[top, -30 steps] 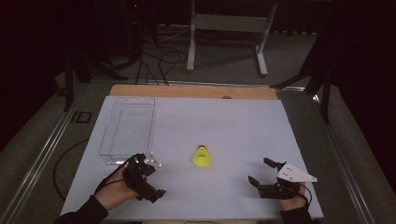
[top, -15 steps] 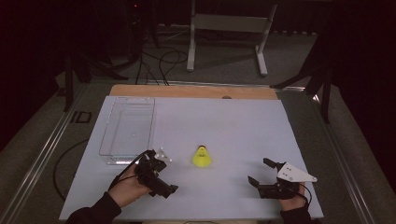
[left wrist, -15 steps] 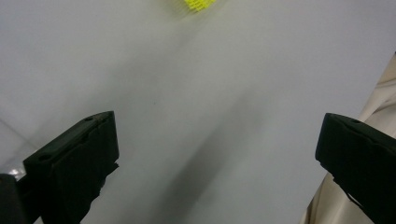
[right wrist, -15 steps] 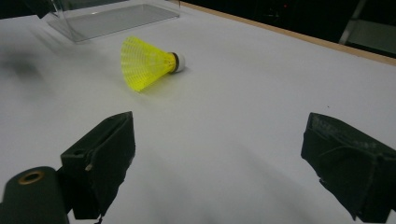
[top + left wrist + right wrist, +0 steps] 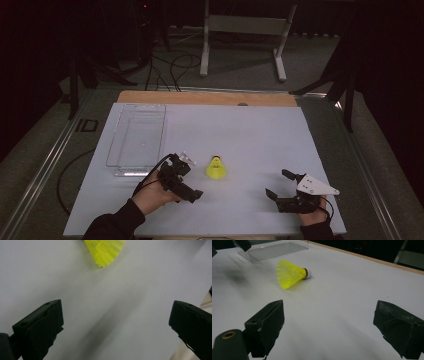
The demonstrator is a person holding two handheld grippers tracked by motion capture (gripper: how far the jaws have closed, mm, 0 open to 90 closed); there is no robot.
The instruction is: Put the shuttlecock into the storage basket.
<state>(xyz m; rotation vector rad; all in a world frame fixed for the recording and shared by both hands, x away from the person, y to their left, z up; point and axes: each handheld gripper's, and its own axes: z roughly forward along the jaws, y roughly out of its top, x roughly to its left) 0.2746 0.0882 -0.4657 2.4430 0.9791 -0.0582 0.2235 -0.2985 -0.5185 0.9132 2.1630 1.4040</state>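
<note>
A yellow shuttlecock (image 5: 216,168) lies on its side on the white table top, cork end pointing away from me. My left gripper (image 5: 192,178) is just left of it, open and empty, apart from it. In the left gripper view the shuttlecock's skirt (image 5: 105,251) lies ahead at the top edge, beyond the wide-open left gripper (image 5: 115,327). My right gripper (image 5: 276,183) rests near the front right of the table, open with nothing in it. In the right gripper view the shuttlecock (image 5: 290,273) lies well ahead of the right gripper (image 5: 332,325), to the left.
A clear plastic tray (image 5: 162,135) stands on the left part of the table, behind the left hand; its near wall (image 5: 272,250) is seen past the shuttlecock. The white sheet (image 5: 260,135) ends at a wooden strip (image 5: 210,97) at the back. A metal stand (image 5: 240,25) is on the floor beyond.
My left gripper has moved right and a little forward, closing on the shuttlecock. The right gripper and the shuttlecock have stayed where they were.
</note>
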